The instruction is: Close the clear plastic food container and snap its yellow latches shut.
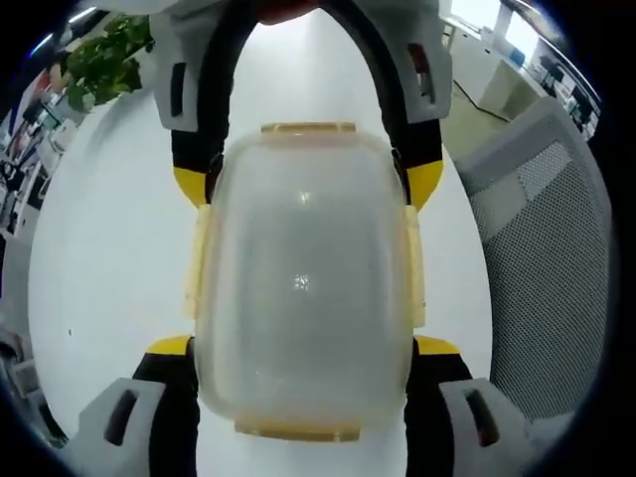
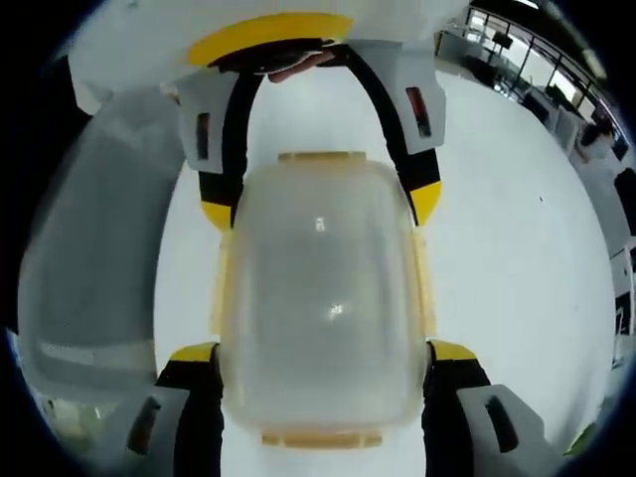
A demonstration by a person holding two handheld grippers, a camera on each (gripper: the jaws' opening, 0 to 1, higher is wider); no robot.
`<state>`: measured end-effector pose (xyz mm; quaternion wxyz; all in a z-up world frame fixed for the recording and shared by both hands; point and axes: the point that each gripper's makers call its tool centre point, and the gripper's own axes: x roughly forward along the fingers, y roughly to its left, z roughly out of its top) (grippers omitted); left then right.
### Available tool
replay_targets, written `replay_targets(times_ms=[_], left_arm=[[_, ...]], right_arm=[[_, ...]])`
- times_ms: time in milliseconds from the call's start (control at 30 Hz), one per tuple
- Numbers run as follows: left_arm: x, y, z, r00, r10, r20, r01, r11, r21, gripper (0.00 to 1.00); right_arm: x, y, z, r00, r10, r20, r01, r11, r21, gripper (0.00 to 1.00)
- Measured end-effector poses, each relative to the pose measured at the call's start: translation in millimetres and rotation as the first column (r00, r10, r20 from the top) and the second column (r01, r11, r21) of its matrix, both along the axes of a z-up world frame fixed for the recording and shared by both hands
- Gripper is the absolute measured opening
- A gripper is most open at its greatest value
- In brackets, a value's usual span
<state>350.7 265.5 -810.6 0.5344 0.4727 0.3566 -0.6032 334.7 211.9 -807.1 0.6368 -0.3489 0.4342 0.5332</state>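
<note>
The clear plastic food container point(image 1: 303, 288) lies on the white table point(image 1: 99, 248) with its lid on. Pale yellow latches point(image 1: 308, 128) show on all sides of it. My left gripper point(image 1: 303, 346) rises from the bottom of the left gripper view, its yellow-tipped jaws pressed against the container's two long sides. My right gripper point(image 1: 306, 184) comes from the far end and clamps those sides too. In the right gripper view the container point(image 2: 323, 298) sits between the right gripper point(image 2: 323, 351) and the left gripper point(image 2: 321, 209). A person's fingers show behind it.
A grey mesh office chair point(image 1: 547, 258) stands beside the table, also seen as a chair point(image 2: 89, 248) in the right gripper view. A green plant point(image 1: 99, 60) and office desks point(image 1: 497, 60) stand farther off.
</note>
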Motion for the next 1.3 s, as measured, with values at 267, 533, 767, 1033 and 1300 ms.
replay_targets(times_ms=[267,533,767,1033,1300], left_arm=[[1.7,9.5,-0.3,1.000,0.014,-0.006,-0.014,1.000,-0.013,0.86],[4.6,20.1,-1.5,1.000,0.027,-0.007,-0.027,1.000,-0.011,0.86],[6.0,26.8,-2.3,0.999,0.041,-0.007,-0.041,0.999,-0.003,0.87],[5.6,35.0,-3.5,0.998,0.061,-0.006,-0.061,0.998,0.002,0.87],[6.8,45.1,-4.6,0.997,0.073,-0.002,-0.073,0.997,0.016,0.88]], right_arm=[[2.4,9.4,-0.9,1.000,0.005,0.000,-0.005,1.000,0.002,0.84],[6.2,20.7,-2.0,1.000,0.012,0.002,-0.012,1.000,0.007,0.84],[8.8,28.5,-3.4,1.000,0.022,0.000,-0.022,1.000,0.006,0.85],[9.4,36.7,-3.5,0.999,0.036,0.001,-0.036,0.999,0.003,0.85],[11.4,49.6,-4.8,0.999,0.041,-0.002,-0.041,0.999,0.011,0.87]])
